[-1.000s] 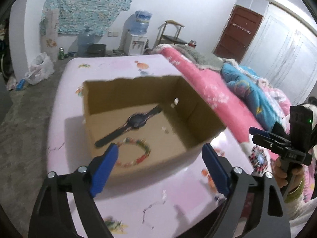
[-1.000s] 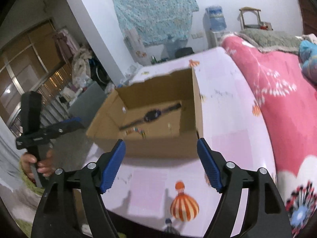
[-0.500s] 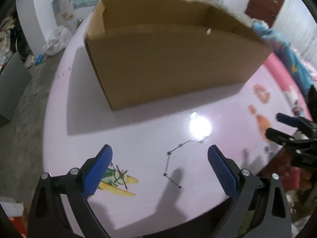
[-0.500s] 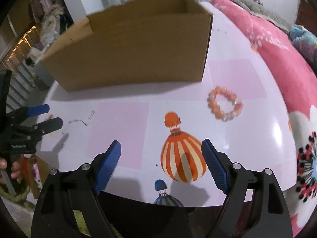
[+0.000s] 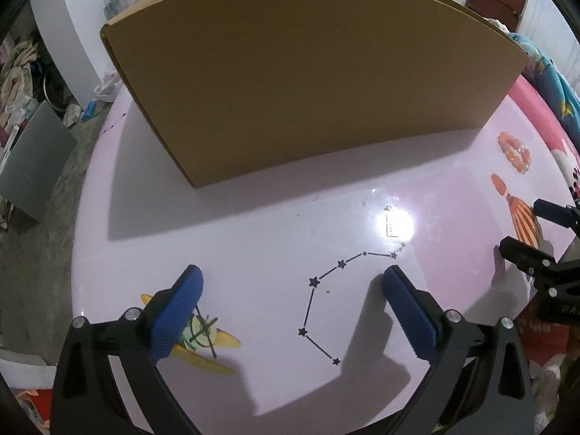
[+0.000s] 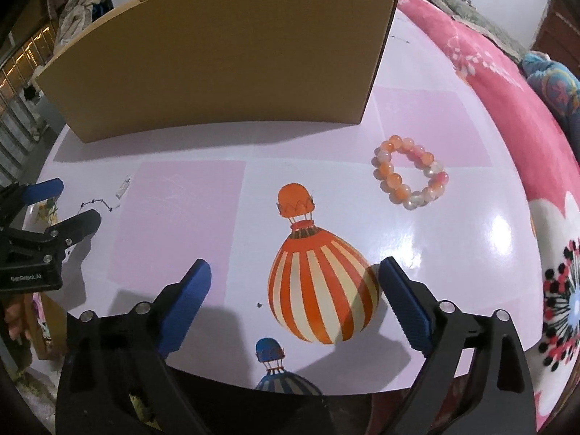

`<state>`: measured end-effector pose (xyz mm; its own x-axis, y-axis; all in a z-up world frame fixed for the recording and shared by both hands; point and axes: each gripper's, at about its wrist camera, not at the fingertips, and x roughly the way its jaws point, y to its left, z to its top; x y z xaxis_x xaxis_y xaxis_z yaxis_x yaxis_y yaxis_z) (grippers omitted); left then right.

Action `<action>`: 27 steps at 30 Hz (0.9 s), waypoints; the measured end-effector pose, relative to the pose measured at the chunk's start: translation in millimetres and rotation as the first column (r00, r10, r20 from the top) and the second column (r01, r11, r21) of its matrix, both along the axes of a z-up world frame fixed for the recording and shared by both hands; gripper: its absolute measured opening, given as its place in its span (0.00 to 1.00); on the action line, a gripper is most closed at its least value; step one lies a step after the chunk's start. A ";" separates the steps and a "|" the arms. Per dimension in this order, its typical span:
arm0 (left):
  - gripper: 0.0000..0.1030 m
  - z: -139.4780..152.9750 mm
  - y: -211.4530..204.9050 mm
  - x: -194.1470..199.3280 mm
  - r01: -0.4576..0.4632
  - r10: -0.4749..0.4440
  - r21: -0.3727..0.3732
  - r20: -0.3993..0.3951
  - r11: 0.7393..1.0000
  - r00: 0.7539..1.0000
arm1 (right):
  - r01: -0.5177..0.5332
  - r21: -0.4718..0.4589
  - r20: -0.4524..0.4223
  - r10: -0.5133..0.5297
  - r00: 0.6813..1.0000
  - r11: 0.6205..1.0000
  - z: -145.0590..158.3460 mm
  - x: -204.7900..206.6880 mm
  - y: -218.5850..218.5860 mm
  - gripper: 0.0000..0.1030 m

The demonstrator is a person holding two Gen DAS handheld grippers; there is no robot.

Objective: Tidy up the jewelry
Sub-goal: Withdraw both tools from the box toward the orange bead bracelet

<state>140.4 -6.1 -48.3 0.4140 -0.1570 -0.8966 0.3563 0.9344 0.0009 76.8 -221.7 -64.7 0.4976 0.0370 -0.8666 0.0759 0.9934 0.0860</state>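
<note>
Now both tools hang wide and empty, jaws just opened: left tool (image 5: 291,295) above the star chain (image 5: 319,302), right tool (image 6: 294,290) near the bead bracelet (image 6: 409,172) on the worktop (image 6: 188,217).

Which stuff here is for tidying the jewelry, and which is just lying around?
For the job: bead bracelet; star chain; cardboard box; left claw and right claw, both open and empty.

Just lying around: pink blanket; the clothes pile.

Overhead glare on glossy table (image 5: 253,253), hard shadows, fisheye-bowed edges.
</note>
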 end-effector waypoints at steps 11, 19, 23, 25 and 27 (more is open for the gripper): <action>0.95 4.3 -2.4 -8.5 -0.040 0.040 0.000 0.009 0.999 0.999 | -0.007 -0.005 0.000 0.007 1.000 1.000 0.2 1.3 1.5 0.92; 0.95 9.3 -7.4 -9.5 -0.062 0.062 0.007 -0.008 0.998 0.998 | -0.016 -0.005 -0.007 0.016 1.000 1.000 0.9 0.2 1.9 0.92; 0.95 8.7 -9.6 -13.2 -0.064 0.064 0.008 -0.011 0.998 0.998 | -0.022 -0.007 -0.008 0.022 1.000 1.000 0.8 0.0 3.5 0.92; 0.95 8.9 -11.3 -13.5 -0.066 0.066 0.008 -0.013 0.998 0.998 | -0.027 -0.006 -0.010 0.027 1.000 1.000 1.0 -0.1 3.7 0.92; 0.95 9.5 -10.4 -12.3 -0.066 0.067 0.008 -0.014 0.998 0.998 | -0.031 -0.006 -0.011 0.031 0.999 1.000 1.0 0.0 3.8 0.92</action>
<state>128.1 -16.5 -38.8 0.4106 -0.1230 -0.9035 0.2935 0.9560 0.0032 76.8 -217.9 -63.7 0.4865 0.0464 -0.8725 0.0463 0.9958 0.0788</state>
